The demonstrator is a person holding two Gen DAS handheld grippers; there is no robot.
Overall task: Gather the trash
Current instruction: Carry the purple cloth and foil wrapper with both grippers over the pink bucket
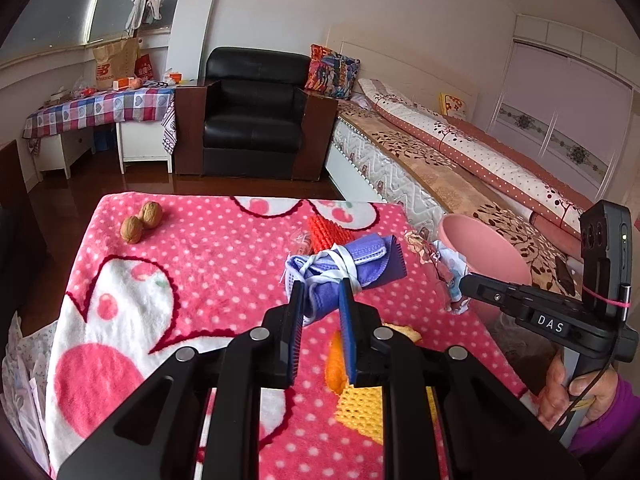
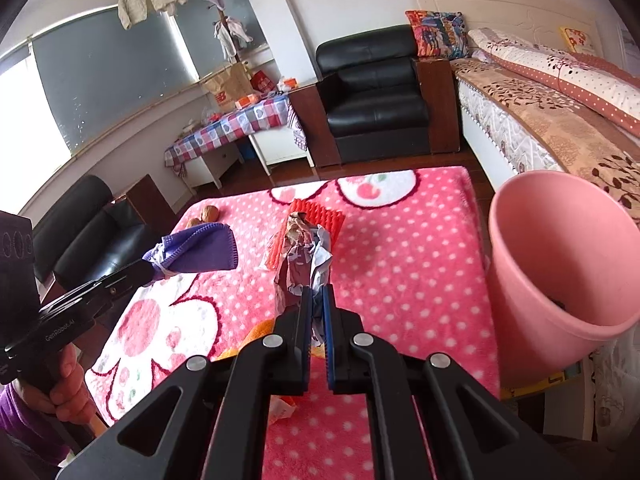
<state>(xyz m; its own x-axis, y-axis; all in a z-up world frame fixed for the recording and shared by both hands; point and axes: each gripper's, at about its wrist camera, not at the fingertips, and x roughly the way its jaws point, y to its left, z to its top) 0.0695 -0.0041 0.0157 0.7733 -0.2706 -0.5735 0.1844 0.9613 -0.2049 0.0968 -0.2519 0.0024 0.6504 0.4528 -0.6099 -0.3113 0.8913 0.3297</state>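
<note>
We hold a piece of trash in each tool above the pink dotted blanket (image 2: 400, 240). Our left gripper (image 1: 322, 292) pinches the purple mask bundle (image 1: 352, 264) by its near end, jaws narrow around it. Our right gripper (image 2: 316, 300) is clamped tight on a crumpled wrapper (image 2: 304, 252), which stands up past the fingertips. The pink bin (image 2: 560, 264) waits at the right, just off the blanket's edge (something dark already lies inside). The risk, we judge, is the bundle: held at one end only, its loose white straps could slip free and drop short of the bin. The wrapper's thin paper could also tear at the pinch.
</note>
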